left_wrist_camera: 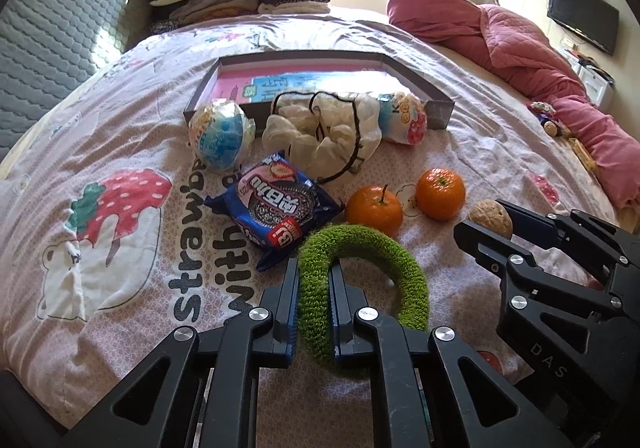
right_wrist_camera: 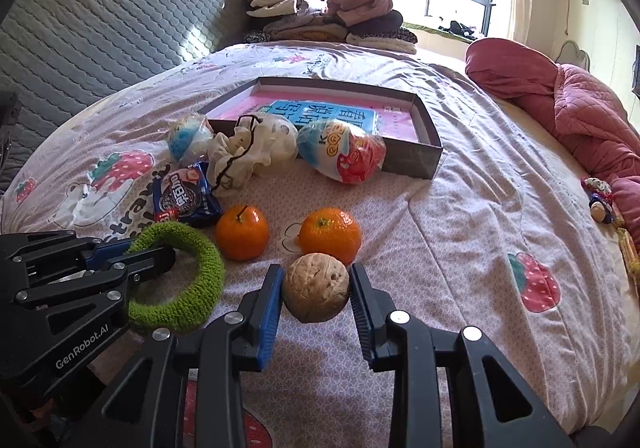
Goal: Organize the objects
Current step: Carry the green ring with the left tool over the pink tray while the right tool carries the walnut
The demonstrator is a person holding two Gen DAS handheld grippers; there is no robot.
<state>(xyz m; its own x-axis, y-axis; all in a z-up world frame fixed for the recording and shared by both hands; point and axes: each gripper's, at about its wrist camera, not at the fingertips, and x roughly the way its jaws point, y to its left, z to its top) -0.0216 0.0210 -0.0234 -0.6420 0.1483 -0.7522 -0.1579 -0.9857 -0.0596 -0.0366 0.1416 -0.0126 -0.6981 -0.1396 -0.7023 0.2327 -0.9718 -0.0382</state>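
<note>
The green ring (left_wrist_camera: pixel 362 280) lies on the bed (left_wrist_camera: pixel 120 215), pinched at its rim by the left gripper (left_wrist_camera: pixel 314 280). Just beside it, the right gripper (right_wrist_camera: pixel 316 288) clamps the walnut (right_wrist_camera: pixel 316 287), with two oranges (right_wrist_camera: pixel 330 234) and a shallow box (right_wrist_camera: pixel 416 155) beyond.

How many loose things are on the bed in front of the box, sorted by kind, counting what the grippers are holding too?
Oranges: 2
Wrapped round toy eggs: 2
Cookie packet: 1
White drawstring bag: 1
Green knitted ring: 1, in the left gripper
Walnut: 1, in the right gripper
Total: 8
</note>
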